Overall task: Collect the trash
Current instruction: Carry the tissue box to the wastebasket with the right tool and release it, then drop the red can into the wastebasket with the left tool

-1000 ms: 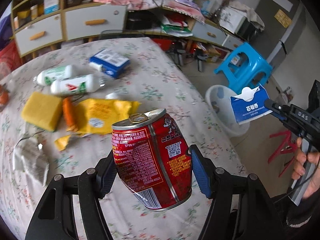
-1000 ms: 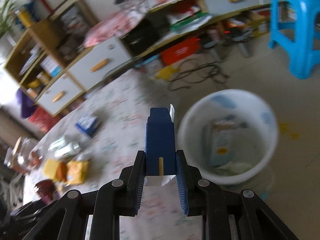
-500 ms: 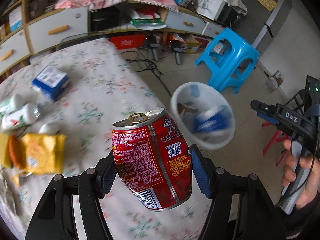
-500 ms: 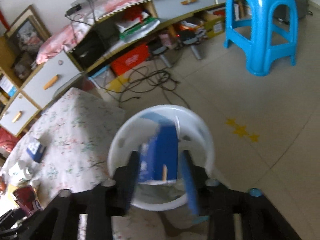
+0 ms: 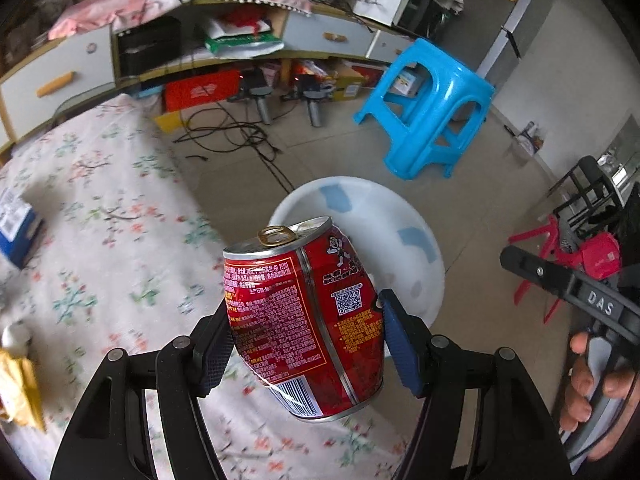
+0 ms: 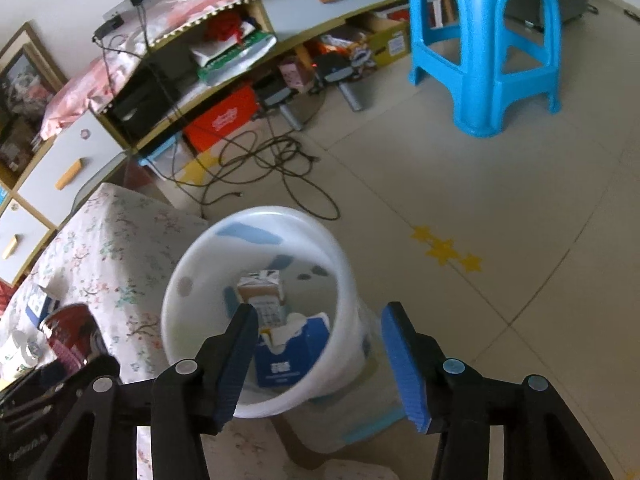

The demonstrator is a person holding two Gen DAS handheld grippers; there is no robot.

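Left hand-held gripper [image 5: 304,340] pinches a dented red drink can [image 5: 302,316], tilted upright; white plastic bucket [image 5: 400,240] lies just ahead-right. Right hand-held gripper [image 6: 318,356] gapes, empty, above it.

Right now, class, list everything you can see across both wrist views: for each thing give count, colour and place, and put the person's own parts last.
Can: one, red, dented, clamped in the left gripper above the table edge.
Bucket: one, white with blue patches, on the floor beside the table.
Blue carton: one, inside the bucket.
Brown-and-white carton: one, inside the bucket, behind the blue one.
Table: one, floral white cloth.
Blue box: one, on the table's left part.
Yellow wrapper: one, at the table's left edge of view.
Stool: one, blue plastic, on the floor.
Cables: black, tangled on the floor.
Left gripper: shut on the can.
Right gripper: open, over the bucket.
Hand: one, gripping the right gripper's handle.
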